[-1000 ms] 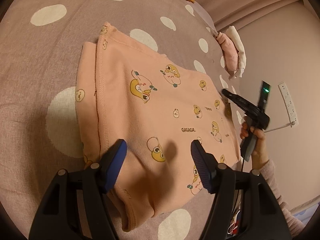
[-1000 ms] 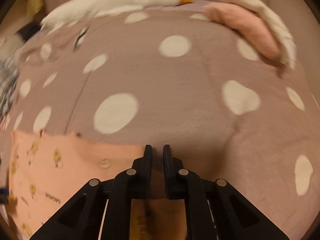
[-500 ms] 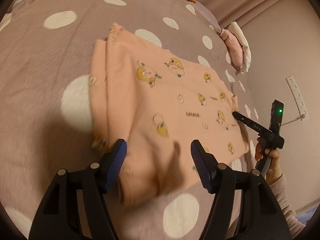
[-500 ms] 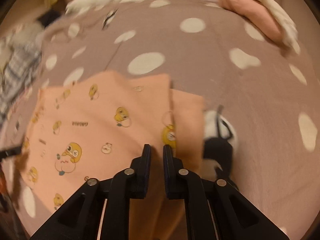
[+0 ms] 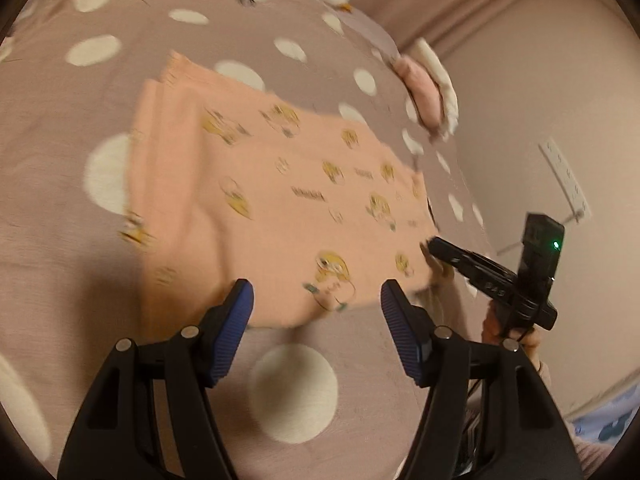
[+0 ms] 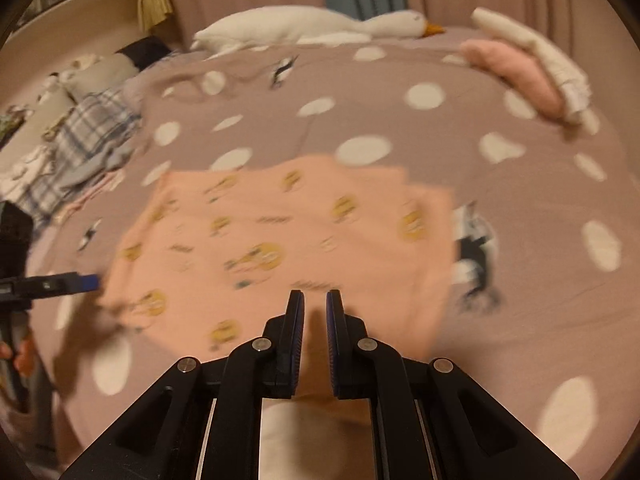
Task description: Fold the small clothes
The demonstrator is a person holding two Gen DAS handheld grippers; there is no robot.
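left wrist view: left gripper (image 5: 316, 300) gapes wide, empty, above peach garment (image 5: 288, 200) — right gripper (image 6: 315, 312) nearly closed, holding nothing.

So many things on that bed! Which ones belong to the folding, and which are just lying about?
Part of the job:
peach garment
left gripper, open
right gripper, nearly closed

Just lying about:
toy goose
pink and white bundle
plaid clothes
spotted bedspread
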